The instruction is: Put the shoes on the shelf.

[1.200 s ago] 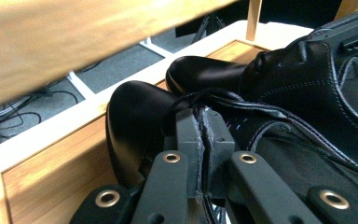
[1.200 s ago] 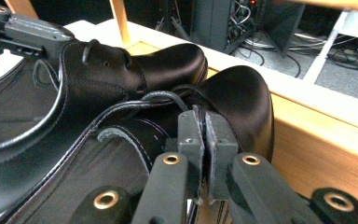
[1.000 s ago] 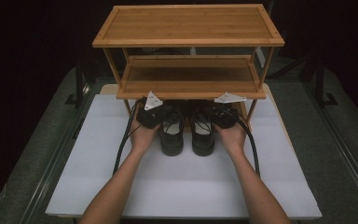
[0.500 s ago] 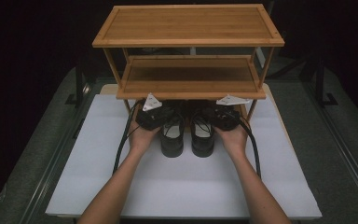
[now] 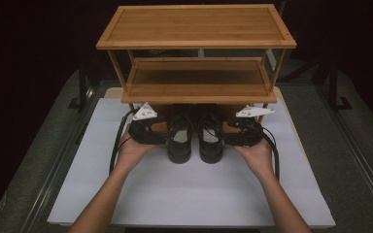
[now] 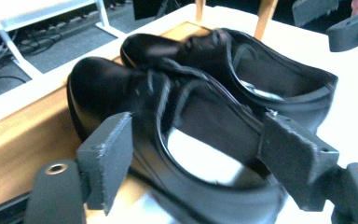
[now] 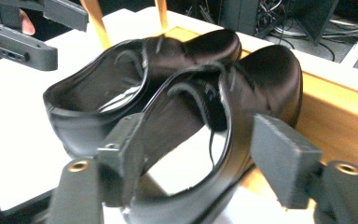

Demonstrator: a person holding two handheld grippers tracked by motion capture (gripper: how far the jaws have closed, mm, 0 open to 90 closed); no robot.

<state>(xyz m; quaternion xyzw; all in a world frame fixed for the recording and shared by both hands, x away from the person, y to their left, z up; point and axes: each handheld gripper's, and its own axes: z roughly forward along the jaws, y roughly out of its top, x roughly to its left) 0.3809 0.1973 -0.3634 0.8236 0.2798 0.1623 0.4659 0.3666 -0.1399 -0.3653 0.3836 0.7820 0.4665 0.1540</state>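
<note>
High view: left gripper (image 5: 161, 139) and right gripper (image 5: 229, 138) flank two black shoes (image 5: 194, 136) half-tucked under the bamboo rack (image 5: 196, 92). Left gripper view, right gripper view: jaws, just opening, stand apart, pads clear; both shoes appear released, placed.

Two glossy black lace-up shoes (image 5: 194, 138) with pale insoles sit on a white mat (image 5: 194, 194). The two-tier bamboo shoe rack (image 5: 196, 26) is warm honey-brown. Each black claw, left claw (image 5: 161, 138) and right claw (image 5: 229, 138), carries a light grey three-cornered plate. The desk (image 5: 349, 160) is dark grey.
</note>
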